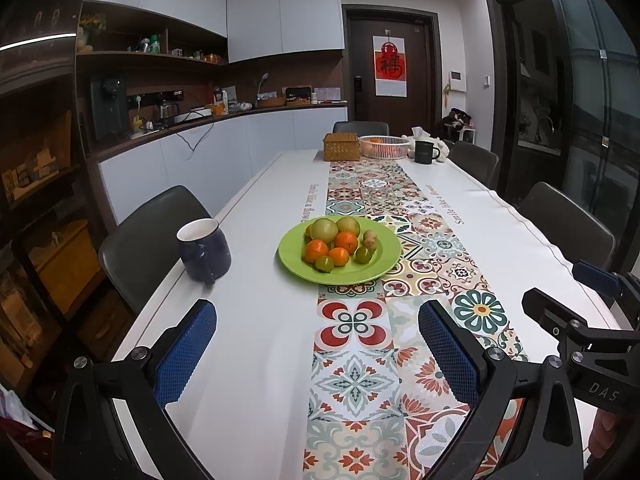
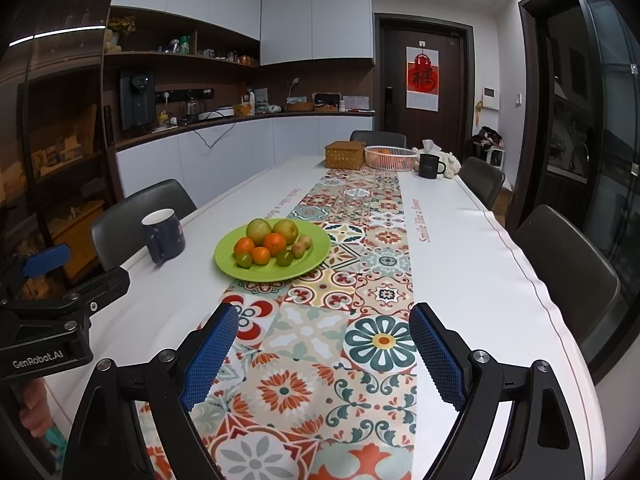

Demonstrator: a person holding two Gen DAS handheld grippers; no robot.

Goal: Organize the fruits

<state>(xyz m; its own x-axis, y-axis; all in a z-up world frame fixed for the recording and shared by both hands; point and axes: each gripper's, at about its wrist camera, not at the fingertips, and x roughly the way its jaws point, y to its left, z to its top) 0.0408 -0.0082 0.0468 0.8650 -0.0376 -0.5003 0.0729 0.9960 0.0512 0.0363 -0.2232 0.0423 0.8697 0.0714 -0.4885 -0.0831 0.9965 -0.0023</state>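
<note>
A green plate (image 1: 384, 268) (image 2: 228, 264) sits mid-table holding several fruits: oranges (image 1: 346, 241) (image 2: 275, 243), larger yellow-green fruits (image 1: 324, 229) (image 2: 258, 230), small green ones (image 1: 364, 255) (image 2: 285, 258) and brownish ones (image 1: 370, 239) (image 2: 301, 246). A white wire basket (image 1: 385, 146) (image 2: 390, 157) with an orange inside stands at the far end. My left gripper (image 1: 318, 324) is open and empty, short of the plate. My right gripper (image 2: 324, 326) is open and empty, nearer than the plate and to its right.
A dark blue mug (image 1: 204, 249) (image 2: 164, 234) stands left of the plate. At the far end are a woven box (image 1: 342, 146) (image 2: 345, 155) and a black mug (image 1: 425, 152) (image 2: 429, 166). Chairs (image 1: 148, 236) (image 2: 568, 264) line both table sides.
</note>
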